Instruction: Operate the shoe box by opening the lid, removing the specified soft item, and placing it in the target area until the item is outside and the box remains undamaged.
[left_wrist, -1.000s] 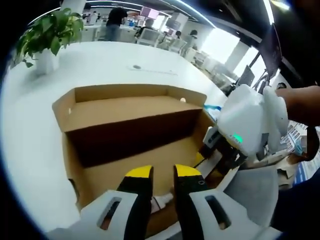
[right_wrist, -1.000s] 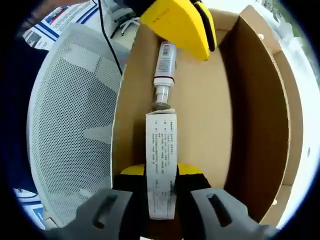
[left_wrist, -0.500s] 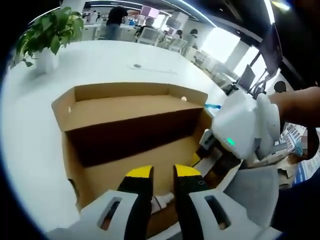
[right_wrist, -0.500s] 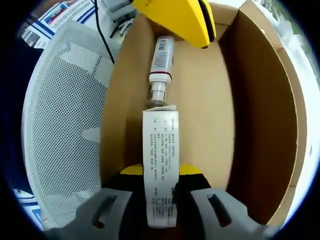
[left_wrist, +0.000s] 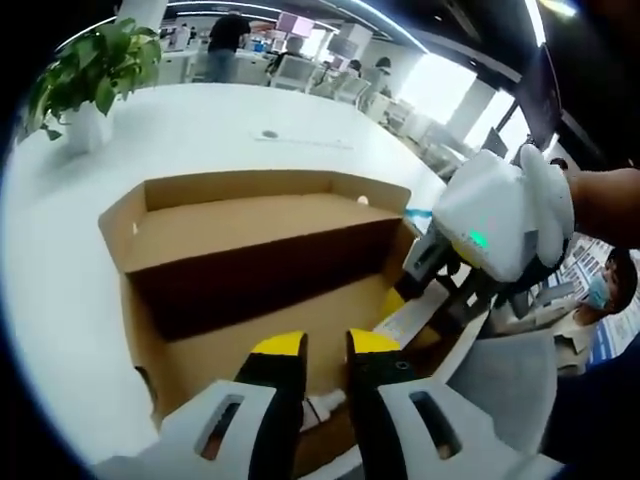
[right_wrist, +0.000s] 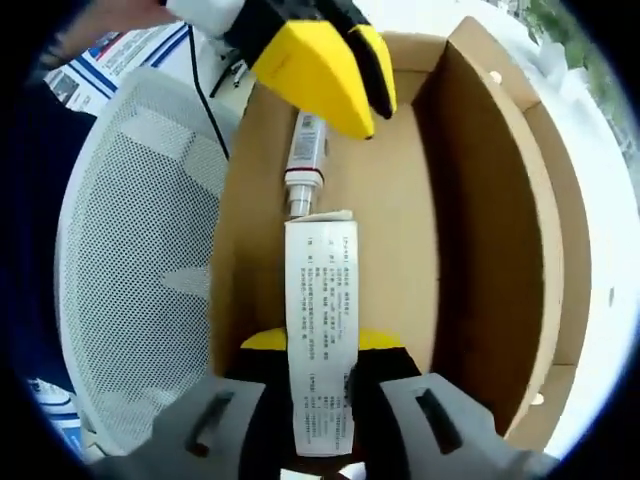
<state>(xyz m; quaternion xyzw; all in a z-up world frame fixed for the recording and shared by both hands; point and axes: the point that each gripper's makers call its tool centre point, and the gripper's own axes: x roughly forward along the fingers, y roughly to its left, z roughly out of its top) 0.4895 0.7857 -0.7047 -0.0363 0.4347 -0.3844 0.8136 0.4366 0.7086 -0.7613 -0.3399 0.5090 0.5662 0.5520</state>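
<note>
The open cardboard shoe box (left_wrist: 250, 215) stands on a white table (left_wrist: 60, 290). My right gripper (right_wrist: 320, 345) is shut on a flat white tube with black print (right_wrist: 320, 310), held lengthwise above the box floor (right_wrist: 390, 230). A second tube with a white cap (right_wrist: 303, 165) lies on the floor by the near wall, just beyond the held tube's end. My left gripper (left_wrist: 325, 348) hovers inside the box with a narrow gap between its jaws, and that capped tube (left_wrist: 325, 405) shows below them. In the left gripper view the right gripper (left_wrist: 400, 305) comes in from the right, carrying the printed tube (left_wrist: 415, 318).
A white mesh chair (right_wrist: 130, 270) stands right against the box's near side. A potted plant (left_wrist: 95, 70) sits at the table's far left. Printed papers (right_wrist: 110, 50) lie beyond the chair. A person (left_wrist: 595, 300) sits at the right edge.
The right gripper has risen a little with the printed tube, whose end now covers more of the capped tube. The left gripper and the box have stayed put.
</note>
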